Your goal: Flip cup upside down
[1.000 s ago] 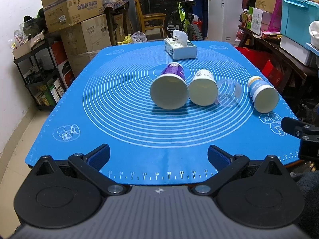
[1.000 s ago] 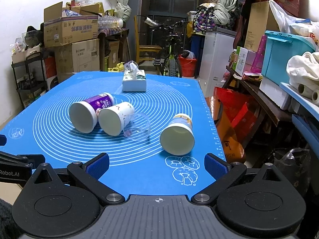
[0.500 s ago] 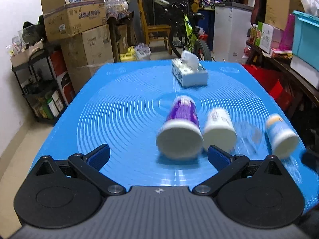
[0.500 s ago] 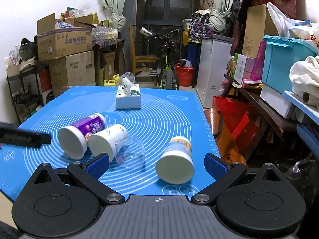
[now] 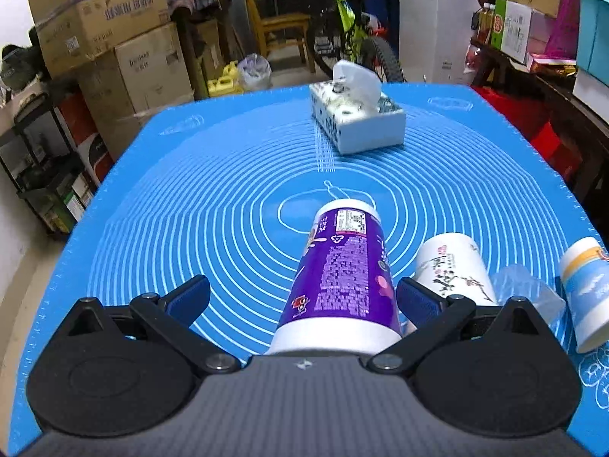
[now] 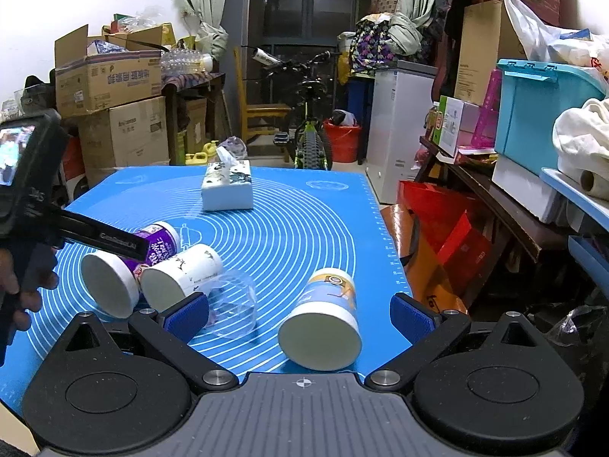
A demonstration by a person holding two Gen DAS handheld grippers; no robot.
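Observation:
Four cups lie on their sides on the blue mat (image 5: 213,205): a purple cup (image 5: 338,278), a white printed cup (image 5: 453,270), a clear plastic cup (image 5: 525,289) and a blue-and-white cup (image 5: 586,289). My left gripper (image 5: 302,295) is open, and the purple cup lies between its fingers, close to the right pad, with its mouth toward the camera. In the right wrist view my right gripper (image 6: 298,314) is open, and the blue-and-white cup (image 6: 323,320) lies between its fingers. The left gripper (image 6: 102,242) shows there over the purple cup (image 6: 125,266).
A white tissue box (image 5: 356,118) stands at the mat's far middle. Cardboard boxes (image 5: 114,38) and a shelf stand to the left, a bicycle (image 6: 308,114) behind the table, and red bags and storage bins (image 6: 540,106) to the right.
My left gripper has moved forward and down over the mat until the purple cup lies between its fingers. My right gripper has moved forward toward the blue-and-white cup. The cups have not moved.

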